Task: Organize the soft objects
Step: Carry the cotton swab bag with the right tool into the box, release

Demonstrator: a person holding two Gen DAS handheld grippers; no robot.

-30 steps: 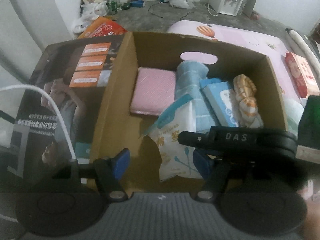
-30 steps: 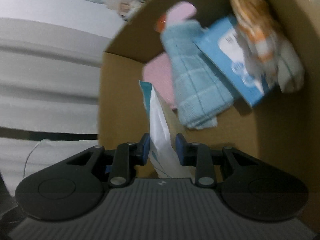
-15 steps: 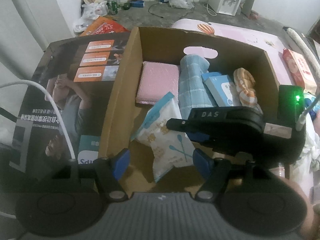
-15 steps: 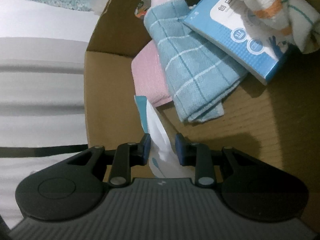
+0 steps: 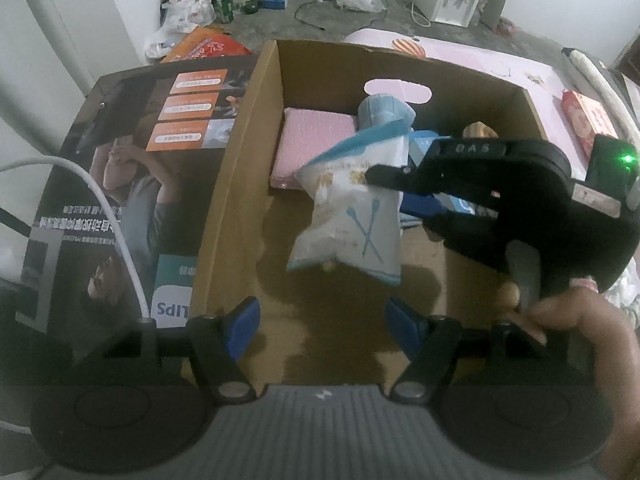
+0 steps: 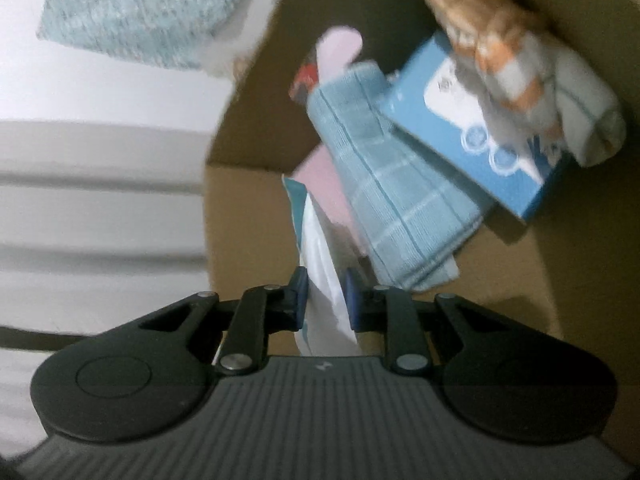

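Note:
A cardboard box (image 5: pixel 240 184) holds a pink pad (image 5: pixel 312 148), a rolled blue checked towel (image 5: pixel 380 110), a blue tissue box (image 6: pixel 476 152) and an orange-and-white soft toy (image 6: pixel 492 44). My right gripper (image 6: pixel 325 296) is shut on a white and teal soft packet (image 5: pixel 352 216) and holds it above the box floor. It also shows in the left wrist view (image 5: pixel 404 192), reaching in from the right. My left gripper (image 5: pixel 322 320) is open and empty over the box's near edge.
The box's printed dark flap (image 5: pixel 132 184) lies open to the left. A pink mat (image 5: pixel 480 60) and a red packet (image 5: pixel 588 120) lie behind and right of the box. Bags and clutter (image 5: pixel 188 16) sit on the floor by the far wall.
My right gripper has lifted the white packet up off the box floor and tipped it more upright. The left gripper has pulled back and risen slightly, still open.

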